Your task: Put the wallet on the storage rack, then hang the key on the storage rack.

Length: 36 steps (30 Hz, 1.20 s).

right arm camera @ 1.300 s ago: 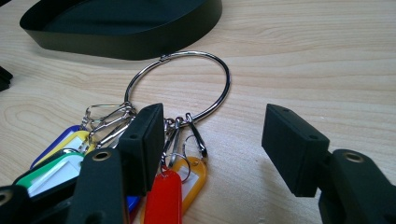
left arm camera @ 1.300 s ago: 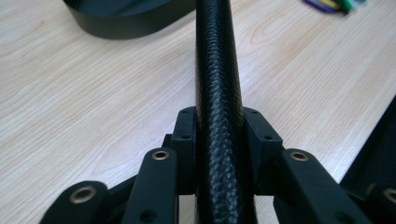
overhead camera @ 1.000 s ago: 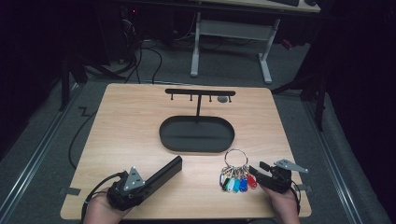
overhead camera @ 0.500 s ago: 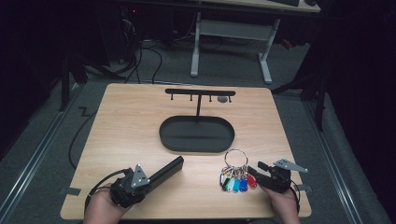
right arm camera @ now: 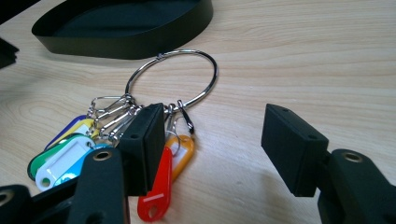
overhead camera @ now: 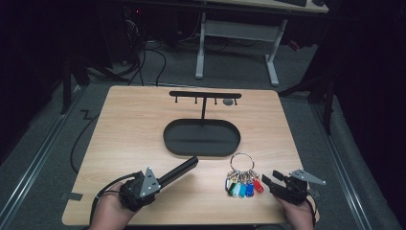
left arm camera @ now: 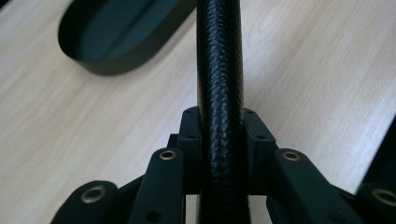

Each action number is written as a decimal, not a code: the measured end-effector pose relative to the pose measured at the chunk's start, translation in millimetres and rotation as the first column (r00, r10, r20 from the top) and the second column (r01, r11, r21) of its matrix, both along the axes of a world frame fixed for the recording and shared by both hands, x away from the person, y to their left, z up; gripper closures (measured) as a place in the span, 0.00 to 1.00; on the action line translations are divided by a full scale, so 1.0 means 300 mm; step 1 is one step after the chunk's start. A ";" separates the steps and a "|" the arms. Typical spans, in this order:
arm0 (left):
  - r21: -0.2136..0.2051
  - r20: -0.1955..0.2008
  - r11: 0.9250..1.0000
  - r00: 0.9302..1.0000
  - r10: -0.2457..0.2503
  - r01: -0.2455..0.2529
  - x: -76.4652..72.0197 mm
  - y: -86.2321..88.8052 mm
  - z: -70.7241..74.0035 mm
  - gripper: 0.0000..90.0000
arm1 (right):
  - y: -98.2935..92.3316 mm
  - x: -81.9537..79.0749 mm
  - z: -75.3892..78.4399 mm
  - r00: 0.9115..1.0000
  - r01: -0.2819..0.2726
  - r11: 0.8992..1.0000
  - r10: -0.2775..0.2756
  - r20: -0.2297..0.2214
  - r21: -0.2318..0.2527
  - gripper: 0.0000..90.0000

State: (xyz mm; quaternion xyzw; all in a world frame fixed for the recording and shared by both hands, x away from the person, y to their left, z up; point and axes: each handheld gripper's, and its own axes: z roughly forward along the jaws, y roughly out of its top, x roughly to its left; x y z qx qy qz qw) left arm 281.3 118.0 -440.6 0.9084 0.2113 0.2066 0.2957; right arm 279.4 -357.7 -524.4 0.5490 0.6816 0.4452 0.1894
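Observation:
My left gripper [overhead camera: 160, 181] is at the table's near left and is shut on a long black object with a leather-like grain [overhead camera: 179, 171]. The object points away to the right, toward the black oval tray [overhead camera: 166, 140]. In the left gripper view the pads [left arm camera: 255, 140] press on both sides of the black object [left arm camera: 219, 70]. A key ring with several coloured tags [overhead camera: 242, 188] lies flat in front of the tray. My right gripper [overhead camera: 268, 180] stands open just right of the tags. In the right gripper view its left pad [right arm camera: 142, 144] is beside the red tag [right arm camera: 156, 186], with bare table between the jaws.
Behind the tray stands a black T-shaped rack with small hooks [overhead camera: 205, 95]; a small grey thing hangs at its right end. The tray wall [right arm camera: 140, 44] is low. A cable trails off the table's left side. The floor and a white desk frame lie beyond.
My left hand has shifted a little to the right and away, carrying the black object toward the tray. The right gripper and the key ring have stayed put.

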 end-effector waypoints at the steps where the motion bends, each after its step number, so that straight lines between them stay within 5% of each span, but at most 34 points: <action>1: 0.006 0.011 1.000 1.000 -0.007 0.007 0.003 -0.005 0.005 0.82 | -0.005 -0.005 0.000 1.000 0.002 1.000 -0.002 0.000 -0.004 0.45; 8: 0.059 0.106 0.997 0.992 -0.060 0.054 0.035 -0.067 0.039 0.82 | -0.029 -0.032 0.003 1.000 0.022 1.000 -0.022 0.008 -0.001 0.45; 12: 0.118 0.198 0.990 0.975 -0.105 0.083 0.048 -0.111 0.049 0.82 | -0.031 -0.029 0.004 1.000 0.027 1.000 -0.027 0.007 0.005 0.45; 21: 0.196 0.294 0.972 0.938 -0.184 0.129 0.119 -0.192 0.069 0.82 | -0.027 -0.028 0.006 1.000 0.022 1.000 -0.022 0.010 0.008 0.45; 27: 0.274 0.352 0.947 0.899 -0.260 0.166 0.192 -0.231 0.059 0.82 | -0.029 -0.028 0.005 1.000 0.019 1.000 -0.019 0.012 0.010 0.45; 36: 0.315 0.367 0.932 0.883 -0.293 0.179 0.288 -0.283 0.029 0.82 | -0.032 -0.029 0.001 1.000 0.018 1.000 -0.018 0.006 0.019 0.45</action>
